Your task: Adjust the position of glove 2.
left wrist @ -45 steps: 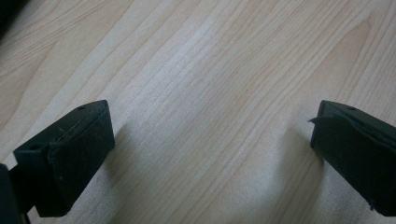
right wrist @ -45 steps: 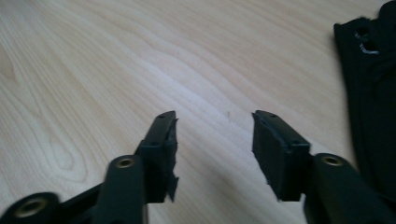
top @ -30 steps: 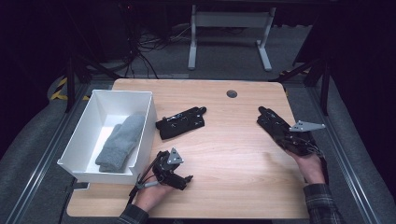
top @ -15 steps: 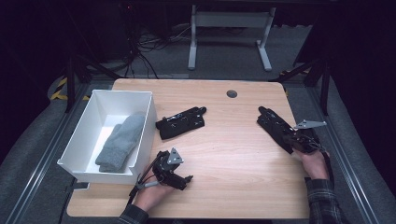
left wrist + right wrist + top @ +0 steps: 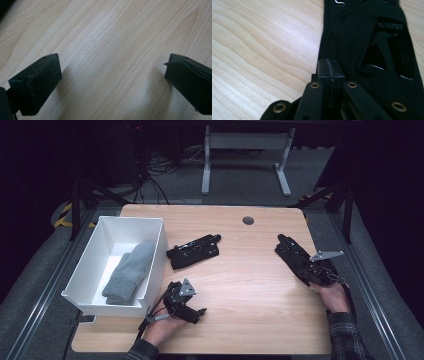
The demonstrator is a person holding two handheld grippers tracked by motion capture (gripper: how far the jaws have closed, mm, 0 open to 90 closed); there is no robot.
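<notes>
On the wooden bench stand, from largest to smallest, a white bin at the left edge with a grey sock lying inside it, then 2 black gloves, then the 2 grippers. 1 black glove lies near the middle of the bench, just right of the bin; the other black glove lies toward the right edge, stretched out flat with its fingers pointing away from the person

From the high view, the right gripper sits at the near end of that right-hand glove, held by the right hand, while the left gripper rests on bare wood near the front edge, close beside the bin, held by the left hand

The right gripper view adds what the high view cannot: its jaws are pressed together, and the glove lies just ahead and to the right of the tips; whether any cloth is pinched between them cannot be told. The left gripper view shows its jaws set wide apart over plain bench grain, with nothing between them
</notes>
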